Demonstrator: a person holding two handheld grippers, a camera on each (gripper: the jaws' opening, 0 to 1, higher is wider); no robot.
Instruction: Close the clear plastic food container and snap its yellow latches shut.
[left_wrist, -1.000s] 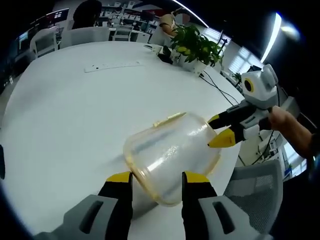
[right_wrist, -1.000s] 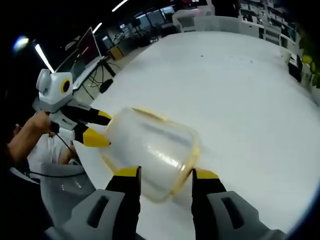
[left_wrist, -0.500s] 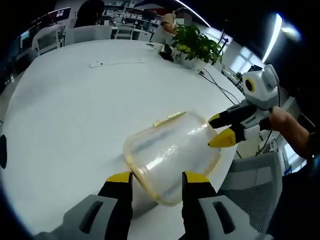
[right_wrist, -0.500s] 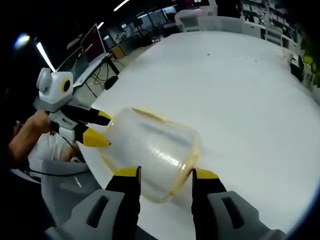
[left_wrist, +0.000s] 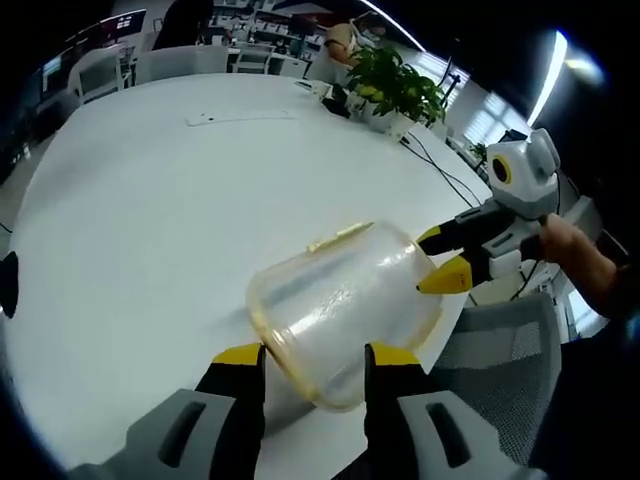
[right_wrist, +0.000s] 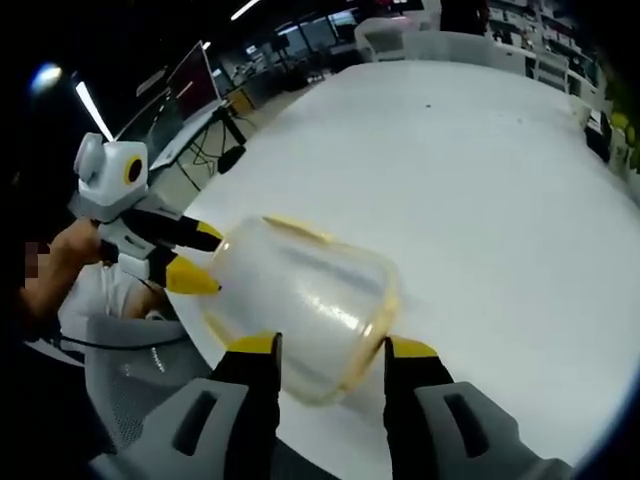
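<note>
I have the clear container (left_wrist: 345, 310) held up off the white table (left_wrist: 150, 200), lying on its side between both grippers. Left gripper (left_wrist: 315, 358) jaws are spread to either side of the rimmed end and pressed on it; right gripper (right_wrist: 330, 350) does the same on the opposite end, also visible in the left gripper view (left_wrist: 445, 262). A yellow latch (left_wrist: 338, 237) shows on the upper rim, apparently unsnapped.

Risks as I judge them:
- Smooth curved plastic, a pinch at each end: it could slip or rotate and drop onto the table edge or the chair (left_wrist: 500, 340) below.
- Squeezing harder could flex the walls and misalign the rim, so the latches won't seat.
- I can't tell whether the lid is seated.
</note>
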